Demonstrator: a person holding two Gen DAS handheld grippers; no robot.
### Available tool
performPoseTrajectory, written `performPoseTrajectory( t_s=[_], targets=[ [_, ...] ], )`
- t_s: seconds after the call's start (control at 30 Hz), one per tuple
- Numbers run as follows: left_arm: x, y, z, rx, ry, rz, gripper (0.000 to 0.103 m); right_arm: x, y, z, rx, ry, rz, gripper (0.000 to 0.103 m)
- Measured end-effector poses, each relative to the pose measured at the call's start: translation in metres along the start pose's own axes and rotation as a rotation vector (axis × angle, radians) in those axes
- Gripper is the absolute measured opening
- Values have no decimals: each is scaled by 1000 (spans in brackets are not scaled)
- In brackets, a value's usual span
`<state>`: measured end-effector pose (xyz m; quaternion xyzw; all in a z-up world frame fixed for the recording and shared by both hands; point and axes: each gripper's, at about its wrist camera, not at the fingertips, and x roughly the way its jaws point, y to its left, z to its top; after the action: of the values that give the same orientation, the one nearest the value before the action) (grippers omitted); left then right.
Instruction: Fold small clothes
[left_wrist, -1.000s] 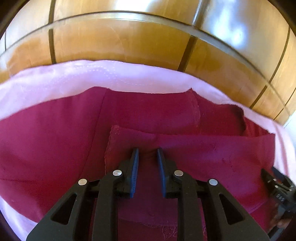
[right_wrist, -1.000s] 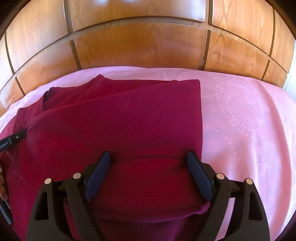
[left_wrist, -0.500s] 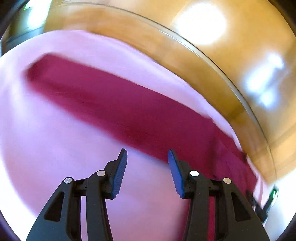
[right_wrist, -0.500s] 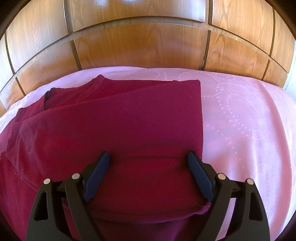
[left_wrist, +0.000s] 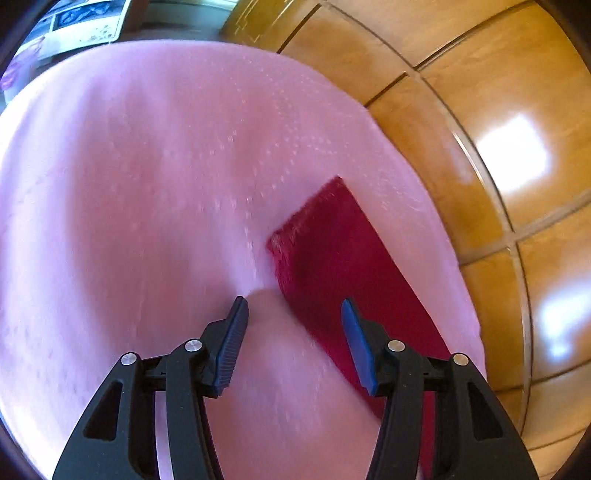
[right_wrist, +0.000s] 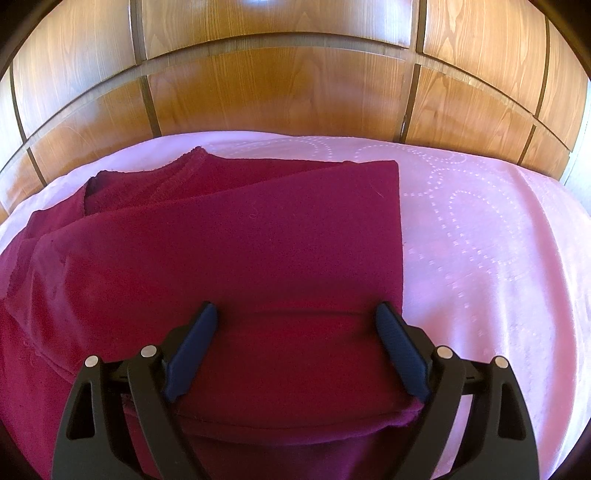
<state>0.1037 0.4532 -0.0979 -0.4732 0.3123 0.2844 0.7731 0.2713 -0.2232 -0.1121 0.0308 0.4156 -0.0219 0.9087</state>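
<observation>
A dark red garment (right_wrist: 236, 251) lies partly folded on a pink bedspread (right_wrist: 480, 258). My right gripper (right_wrist: 297, 314) is wide open, its jaws standing over the folded near edge of the garment and gripping nothing. In the left wrist view, one long red strip of the garment, perhaps a sleeve (left_wrist: 343, 266), stretches across the pink bedspread (left_wrist: 129, 184). My left gripper (left_wrist: 293, 314) is open and empty, hovering just short of the strip's cuff end, with the right jaw over the red cloth.
A glossy wooden panelled headboard (right_wrist: 277, 85) runs along the far side of the bed and also shows at the right of the left wrist view (left_wrist: 517, 129). Some white furniture with pictures (left_wrist: 88, 22) stands beyond the bed's far left corner.
My left gripper has opened, left the garment's body and swung out left to the sleeve's end. The right gripper has stayed open over the folded edge.
</observation>
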Motion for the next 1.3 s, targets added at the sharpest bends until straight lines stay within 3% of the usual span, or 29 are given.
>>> performPoseTrajectory(
  t_s=[0.03, 0.1, 0.13, 0.27, 0.33, 0.5, 0.63, 0.7, 0.77, 0.83, 0.93, 1.13, 1.23, 1.3],
  targets=[
    [3, -2, 2, -4, -10, 20, 46, 0, 0, 0, -1, 0, -1, 88],
    [6, -8, 5, 20, -16, 30, 16, 1, 0, 0, 1, 2, 0, 88],
    [5, -13, 6, 37, -9, 37, 9, 1, 0, 0, 2, 2, 2, 88],
    [-18, -43, -5, 157, -51, -40, 6, 1, 0, 0, 3, 1, 2, 88],
    [-31, -73, -21, 235, -51, -127, 6, 1, 0, 0, 5, 1, 2, 88],
    [-65, -156, -104, 486, -31, -306, 6, 1, -1, -1, 7, 0, 5, 88],
    [-71, -211, -189, 670, 57, -428, 6, 1, -3, -1, 13, -2, 11, 88],
    [-68, -233, -238, 789, 89, -442, 8, 1, -4, -2, 13, -2, 13, 88],
    [-57, -239, -277, 843, 185, -459, 35, 0, -5, -2, 15, -3, 16, 88],
    [-52, -235, -303, 863, 241, -452, 49, 0, -6, -1, 14, -3, 18, 88],
    [-60, -217, -334, 965, 189, -390, 49, 0, -8, -1, 16, -3, 24, 88],
    [-59, -163, -335, 1001, 144, -261, 49, -1, -8, 1, 8, 4, 21, 88],
    [-53, -148, -339, 991, 117, -284, 49, -9, -2, 11, -8, 30, 9, 86],
    [-52, -151, -340, 1007, 115, -283, 54, -29, 10, 18, -10, 3, 82, 83]
  ],
)
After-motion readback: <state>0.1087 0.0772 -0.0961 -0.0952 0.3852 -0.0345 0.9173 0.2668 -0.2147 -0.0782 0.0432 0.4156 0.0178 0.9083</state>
